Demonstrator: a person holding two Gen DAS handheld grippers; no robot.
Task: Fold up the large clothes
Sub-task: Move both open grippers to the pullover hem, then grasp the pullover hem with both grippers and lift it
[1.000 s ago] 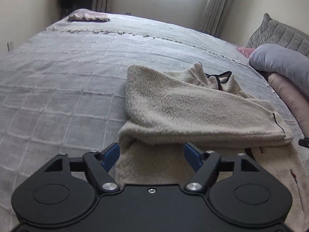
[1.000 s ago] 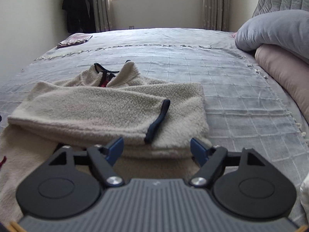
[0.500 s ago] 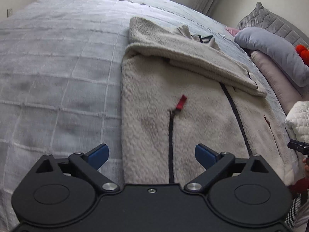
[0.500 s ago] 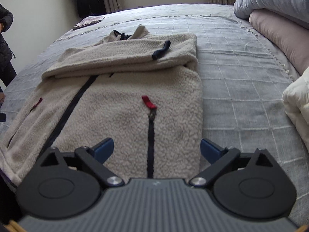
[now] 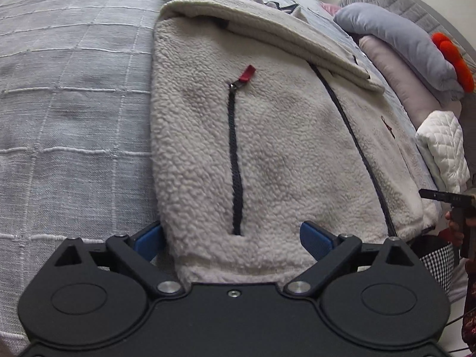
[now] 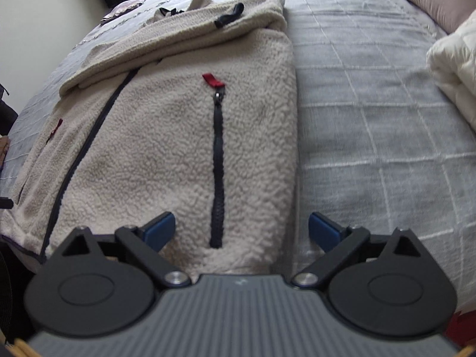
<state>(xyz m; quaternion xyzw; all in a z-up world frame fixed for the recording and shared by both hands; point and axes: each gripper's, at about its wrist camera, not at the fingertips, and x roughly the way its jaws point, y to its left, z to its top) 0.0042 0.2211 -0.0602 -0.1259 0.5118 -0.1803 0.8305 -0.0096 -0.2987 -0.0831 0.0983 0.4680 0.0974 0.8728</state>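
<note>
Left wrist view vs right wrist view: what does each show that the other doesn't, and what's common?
Only the left wrist view: the grey pillow with an orange-red item on it, and the tip of the other gripper at the right edge.

Only the right wrist view: a folded patterned cloth at the far side of the bed, and the dark sleeve cuff on the folded-over sleeve.

Both: the cream fleece jacket on the grey bedspread, a pocket zipper with a red pull tab, and the jacket's hem between open blue fingers, left gripper, right gripper.
</note>
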